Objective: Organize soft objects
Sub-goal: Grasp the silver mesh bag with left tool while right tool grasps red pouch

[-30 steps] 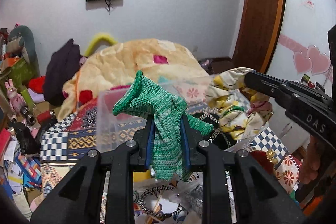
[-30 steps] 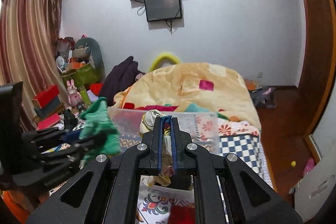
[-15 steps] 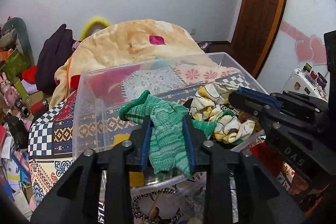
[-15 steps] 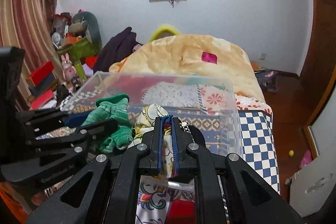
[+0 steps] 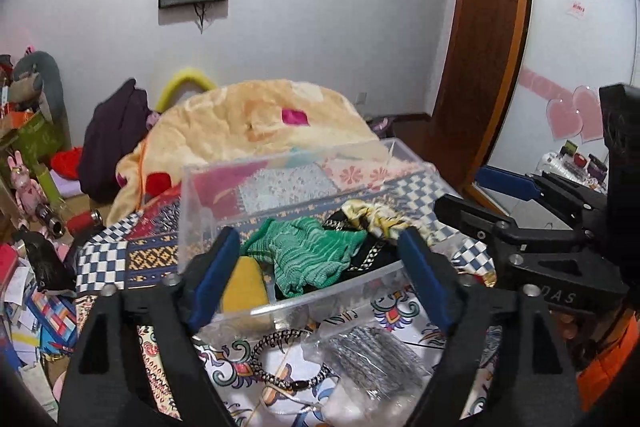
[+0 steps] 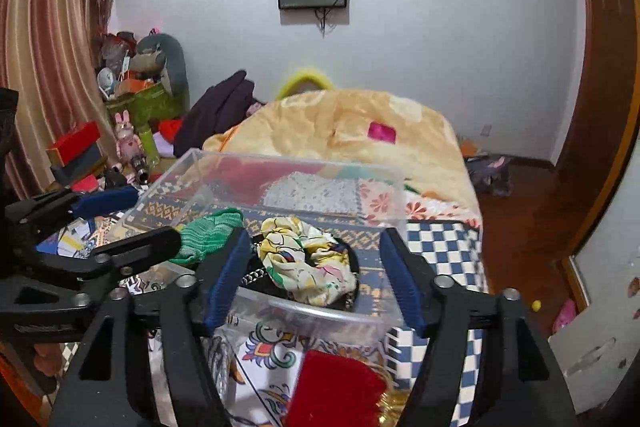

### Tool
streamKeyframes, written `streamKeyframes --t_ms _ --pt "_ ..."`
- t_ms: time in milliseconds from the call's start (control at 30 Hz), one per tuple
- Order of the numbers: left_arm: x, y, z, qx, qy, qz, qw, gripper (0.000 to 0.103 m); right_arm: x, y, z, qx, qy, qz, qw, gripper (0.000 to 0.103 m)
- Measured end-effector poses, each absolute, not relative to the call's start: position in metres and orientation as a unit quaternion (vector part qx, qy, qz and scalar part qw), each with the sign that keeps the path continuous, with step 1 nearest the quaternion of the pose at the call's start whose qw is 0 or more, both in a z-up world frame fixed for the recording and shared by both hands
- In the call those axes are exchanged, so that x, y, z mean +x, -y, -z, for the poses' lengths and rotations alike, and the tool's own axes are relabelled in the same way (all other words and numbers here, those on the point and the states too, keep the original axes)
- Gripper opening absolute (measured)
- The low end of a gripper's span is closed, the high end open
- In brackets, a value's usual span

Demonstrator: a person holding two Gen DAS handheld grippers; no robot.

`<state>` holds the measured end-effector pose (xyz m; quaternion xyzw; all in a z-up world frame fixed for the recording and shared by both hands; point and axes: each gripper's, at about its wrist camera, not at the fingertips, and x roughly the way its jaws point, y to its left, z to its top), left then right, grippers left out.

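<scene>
Both your hand-held grippers, left and right, are released; green glove and floral scrunchie lie in the clear box.

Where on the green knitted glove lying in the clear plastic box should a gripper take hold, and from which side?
Pinch the green knitted glove at its raised, bunched middle, coming from above: the clear plastic box has walls blocking the sides, and the yellow floral fabric crowds its right.
</scene>
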<state>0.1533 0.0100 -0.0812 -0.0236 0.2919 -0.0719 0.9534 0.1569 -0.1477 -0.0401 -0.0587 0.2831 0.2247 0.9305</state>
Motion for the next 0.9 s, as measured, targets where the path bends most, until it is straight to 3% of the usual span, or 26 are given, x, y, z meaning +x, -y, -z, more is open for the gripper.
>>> streamKeyframes --t_ms 67,167,733,800,900 --pt "0.145 -0.010 0.076 -0.025 -0.283 0.069 0.956 0.097 0.152 0.156 0.038 -0.053 -0.278 -0.222 0.933 0.071" --pt "0.135 -0.010 0.072 -0.028 -0.276 0.067 0.959 0.100 0.145 0.169 0.038 -0.044 -0.277 -0.212 0.936 0.080" --pt "0.114 0.020 0.128 -0.035 -0.339 0.089 0.936 0.100 0.131 0.190 0.100 -0.055 -0.369 -0.186 0.909 0.082" --pt "0.114 0.021 0.135 -0.046 -0.347 0.092 0.932 0.098 0.132 0.190 0.107 -0.056 -0.381 -0.188 0.903 0.082" --pt "0.116 0.027 0.143 -0.041 -0.360 0.098 0.927 0.081 0.131 0.187 0.114 -0.060 -0.393 -0.189 0.898 0.082"
